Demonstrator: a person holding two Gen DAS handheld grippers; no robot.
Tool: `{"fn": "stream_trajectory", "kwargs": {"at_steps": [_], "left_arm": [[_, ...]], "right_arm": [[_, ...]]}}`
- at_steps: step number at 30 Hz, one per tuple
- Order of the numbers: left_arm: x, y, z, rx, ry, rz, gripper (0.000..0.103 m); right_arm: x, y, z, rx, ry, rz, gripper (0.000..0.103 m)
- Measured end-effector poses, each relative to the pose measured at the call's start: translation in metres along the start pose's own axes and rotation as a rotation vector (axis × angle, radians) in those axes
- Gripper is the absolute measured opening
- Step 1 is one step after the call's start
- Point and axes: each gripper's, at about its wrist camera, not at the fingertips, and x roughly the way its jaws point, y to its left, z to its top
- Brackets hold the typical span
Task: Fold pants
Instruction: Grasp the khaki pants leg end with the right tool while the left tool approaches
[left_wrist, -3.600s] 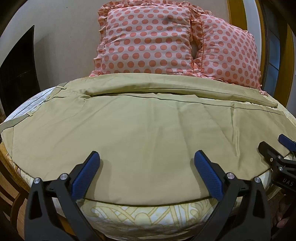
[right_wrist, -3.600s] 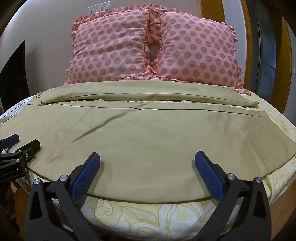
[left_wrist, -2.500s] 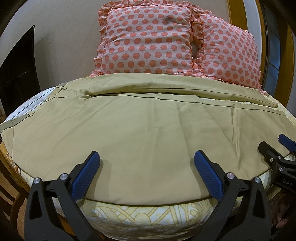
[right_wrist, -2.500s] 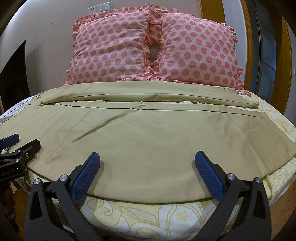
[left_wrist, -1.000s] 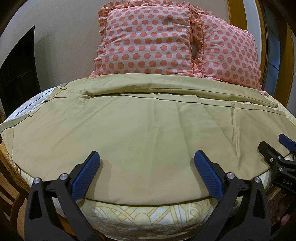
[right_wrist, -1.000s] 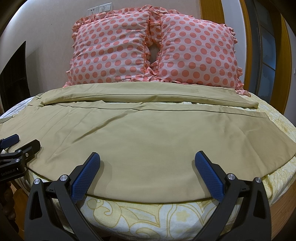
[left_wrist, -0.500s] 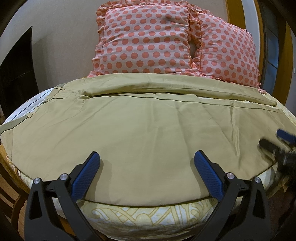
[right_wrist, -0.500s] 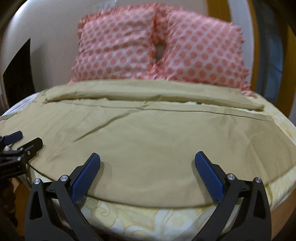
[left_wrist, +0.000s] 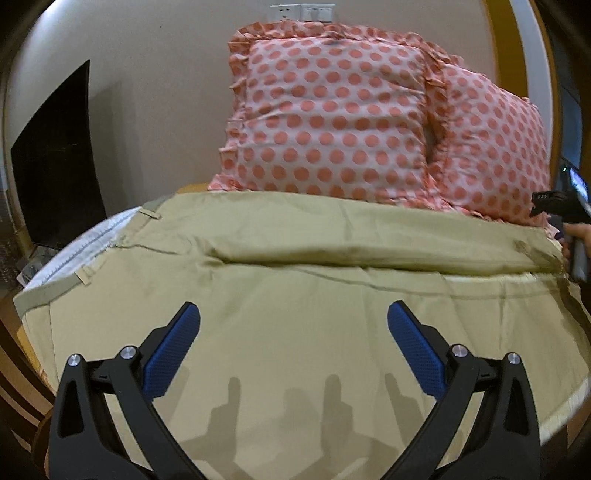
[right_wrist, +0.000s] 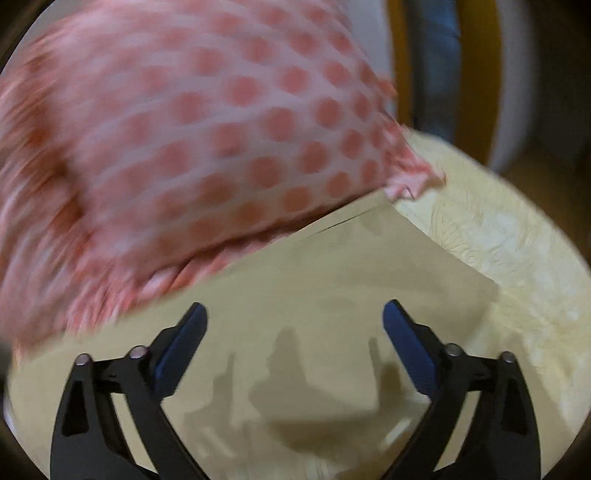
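Khaki pants lie spread flat across the bed, waistband at the left, legs running right. My left gripper is open and empty, low over the near leg. My right gripper is open and empty over the cuff end of the far pant leg, whose corner lies by the pillow. The right gripper's body shows at the far right edge of the left wrist view.
Two pink polka-dot pillows stand against the wall behind the pants; one is close in front of the right gripper. A cream patterned bedsheet shows to the right. A dark screen stands at the left.
Both grippers moved forward over the pants. The right gripper swung far to the back right, to the far leg's cuff beside the pillow. Both stay open.
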Motion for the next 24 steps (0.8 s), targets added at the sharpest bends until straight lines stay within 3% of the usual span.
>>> {"fn": "stream_trajectory", "kwargs": {"at_steps": [3, 7, 9, 12, 13, 14, 16, 20, 24], "left_arm": [[0.010, 0.003, 0.007, -0.012, 0.007, 0.007, 0.101], [0.023, 0.001, 0.008, -0.012, 0.034, 0.006, 0.101], [0.029, -0.001, 0.007, -0.005, 0.052, 0.004, 0.101], [0.031, -0.001, 0.006, -0.002, 0.060, -0.003, 0.101], [0.031, -0.001, 0.006, -0.004, 0.055, -0.002, 0.101], [0.030, 0.000, 0.005, -0.006, 0.054, 0.000, 0.101], [0.028, 0.001, 0.004, -0.012, 0.056, 0.001, 0.101], [0.021, 0.007, 0.003, -0.038, 0.047, -0.003, 0.101], [0.011, 0.016, 0.007, -0.077, 0.027, -0.010, 0.101]], "right_arm": [[0.043, 0.004, 0.031, 0.071, 0.010, -0.112, 0.087], [0.076, 0.013, 0.044, 0.040, 0.018, -0.272, 0.086], [0.092, 0.013, 0.040, 0.009, 0.055, -0.335, 0.075], [0.089, 0.006, 0.035, 0.004, -0.015, -0.260, 0.046], [0.088, 0.003, 0.033, -0.008, -0.025, -0.245, 0.020], [0.084, -0.003, 0.032, 0.009, -0.026, -0.211, 0.013], [0.070, -0.028, 0.025, 0.098, -0.039, -0.072, 0.006], [0.017, -0.077, -0.005, 0.185, -0.112, 0.196, 0.005], [-0.059, -0.143, -0.071, 0.258, -0.165, 0.420, 0.005]]}}
